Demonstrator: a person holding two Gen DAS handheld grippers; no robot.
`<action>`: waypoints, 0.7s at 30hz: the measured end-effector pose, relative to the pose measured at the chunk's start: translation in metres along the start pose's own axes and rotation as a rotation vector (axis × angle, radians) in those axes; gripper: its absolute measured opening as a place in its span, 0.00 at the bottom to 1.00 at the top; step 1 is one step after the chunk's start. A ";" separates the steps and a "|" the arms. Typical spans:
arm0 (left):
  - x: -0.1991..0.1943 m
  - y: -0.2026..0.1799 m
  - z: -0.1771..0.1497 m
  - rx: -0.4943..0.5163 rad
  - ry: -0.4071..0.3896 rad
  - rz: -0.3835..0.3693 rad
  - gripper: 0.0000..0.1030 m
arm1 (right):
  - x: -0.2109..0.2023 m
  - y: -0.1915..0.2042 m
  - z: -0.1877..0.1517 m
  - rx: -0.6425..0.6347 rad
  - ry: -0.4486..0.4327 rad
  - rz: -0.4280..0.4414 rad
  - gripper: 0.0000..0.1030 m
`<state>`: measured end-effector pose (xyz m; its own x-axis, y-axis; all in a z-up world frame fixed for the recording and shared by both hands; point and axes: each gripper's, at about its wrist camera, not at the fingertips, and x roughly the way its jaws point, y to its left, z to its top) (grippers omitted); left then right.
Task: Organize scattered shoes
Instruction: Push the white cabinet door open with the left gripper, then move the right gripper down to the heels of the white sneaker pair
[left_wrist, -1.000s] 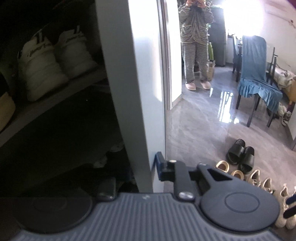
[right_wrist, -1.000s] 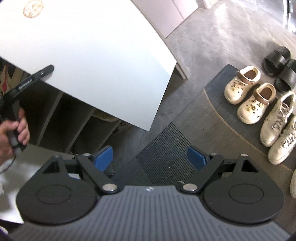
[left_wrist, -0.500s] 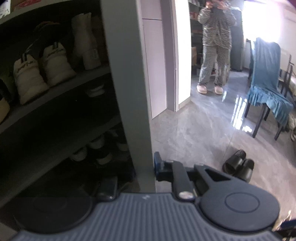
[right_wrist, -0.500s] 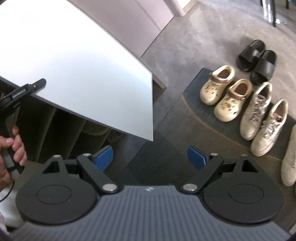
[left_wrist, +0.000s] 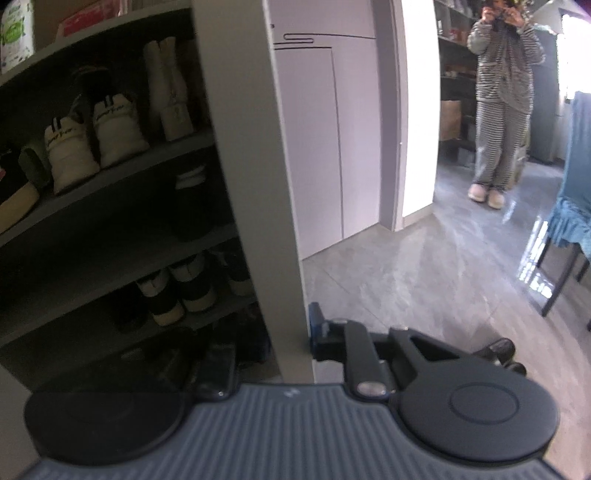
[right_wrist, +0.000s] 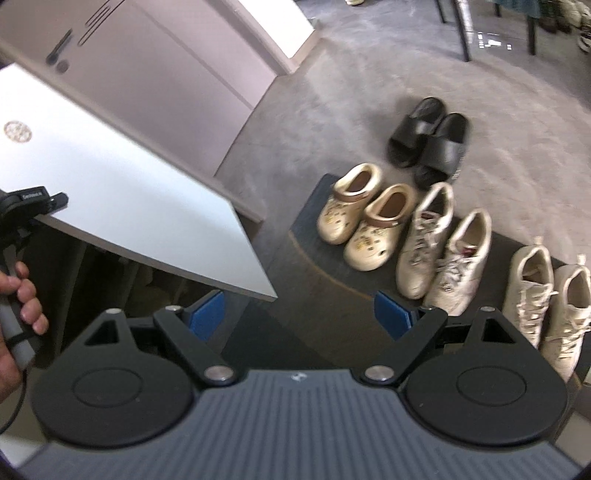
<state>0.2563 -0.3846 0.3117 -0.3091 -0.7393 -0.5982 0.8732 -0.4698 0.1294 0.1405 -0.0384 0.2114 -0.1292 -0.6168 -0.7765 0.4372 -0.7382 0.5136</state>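
Left gripper (left_wrist: 295, 332) clamped on cabinet door (left_wrist: 258, 184); right gripper (right_wrist: 301, 314) wide, empty.

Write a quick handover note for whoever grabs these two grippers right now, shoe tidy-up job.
Left gripper: clamped on the edge of the cabinet door, holding it open.
Right gripper: open, empty, above the mat.
Floor: black slides off the mat; tan clogs and two pairs of white sneakers on it.
Done: cabinet open; shelves already hold shoes.
Left: shelve every floor pair.
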 end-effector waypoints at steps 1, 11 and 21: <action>0.000 -0.005 0.002 -0.006 0.004 0.011 0.20 | -0.004 -0.009 0.002 0.008 -0.007 -0.009 0.87; 0.013 -0.077 0.024 -0.052 -0.011 0.132 0.24 | -0.030 -0.083 0.011 0.084 -0.087 -0.119 0.87; 0.031 -0.138 0.045 -0.011 -0.057 0.171 0.32 | -0.024 -0.141 0.003 0.163 -0.114 -0.311 0.87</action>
<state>0.1094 -0.3641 0.3111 -0.1761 -0.8346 -0.5219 0.9188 -0.3296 0.2172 0.0790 0.0799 0.1591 -0.3359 -0.3754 -0.8638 0.2152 -0.9235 0.3177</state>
